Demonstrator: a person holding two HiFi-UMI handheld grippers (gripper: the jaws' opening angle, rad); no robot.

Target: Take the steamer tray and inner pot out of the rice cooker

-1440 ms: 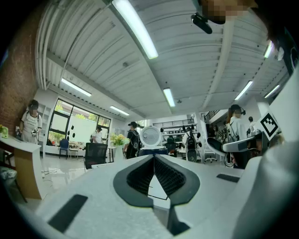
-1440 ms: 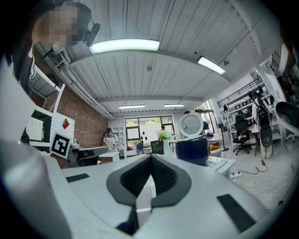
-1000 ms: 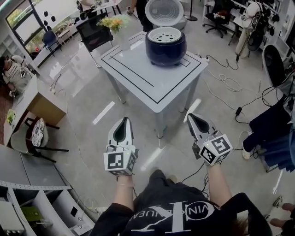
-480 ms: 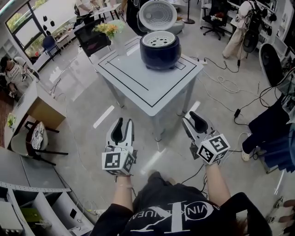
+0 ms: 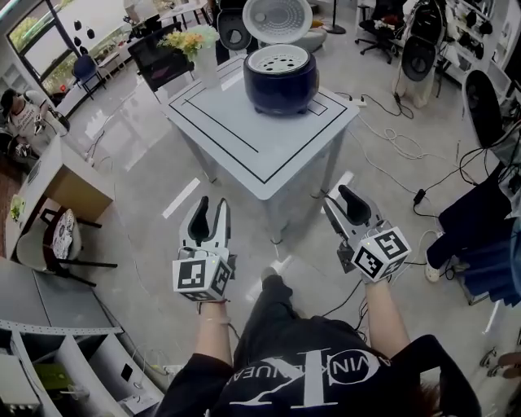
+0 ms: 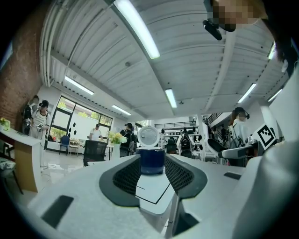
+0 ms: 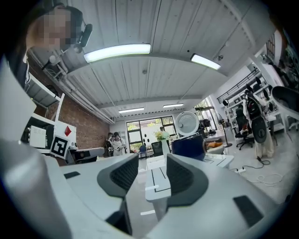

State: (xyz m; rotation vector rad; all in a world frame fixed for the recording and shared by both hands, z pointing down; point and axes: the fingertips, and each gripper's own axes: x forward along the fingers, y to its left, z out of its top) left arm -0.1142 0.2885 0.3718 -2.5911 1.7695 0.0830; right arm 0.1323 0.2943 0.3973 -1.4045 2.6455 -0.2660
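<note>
A: Setting, widest first?
B: Glossy grey floor [image 5: 138, 171], with cables [image 5: 395, 142] trailing at the right. A white table [image 5: 244, 134] with black border lines stands ahead, well apart from both grippers. Much as a second ago; the head view has shifted only a little.

A: Task items?
B: The dark blue cooker [image 5: 281, 83] is on the table's far side, inside the small outlined rectangle. The lid [image 5: 277, 18] stands open behind it. The white perforated tray [image 5: 278, 59] sits in the cooker's mouth. The pot can't be seen beneath the tray. None of these has shifted on the table since the earlier frames. Flowers [image 5: 191, 39] are at the far left corner.

A: The person?
B: Standing short of the table. One leg [image 5: 273, 293] now reaches further forward between the grippers than before.

A: And the left gripper [image 5: 210, 205]?
B: Held level, pointing at the table. A second ago its jaws were together. They have just been opening and now stand part-way apart. Its own view frames the distant cooker in the gap, with nothing touching the pads.

A: The right gripper [image 5: 335, 195]?
B: Also level, aimed at the table's near right side. Its jaws were together a second ago, have just been opening, and are now wide. Only the far-off table edge shows between them, so they hold nothing.
</note>
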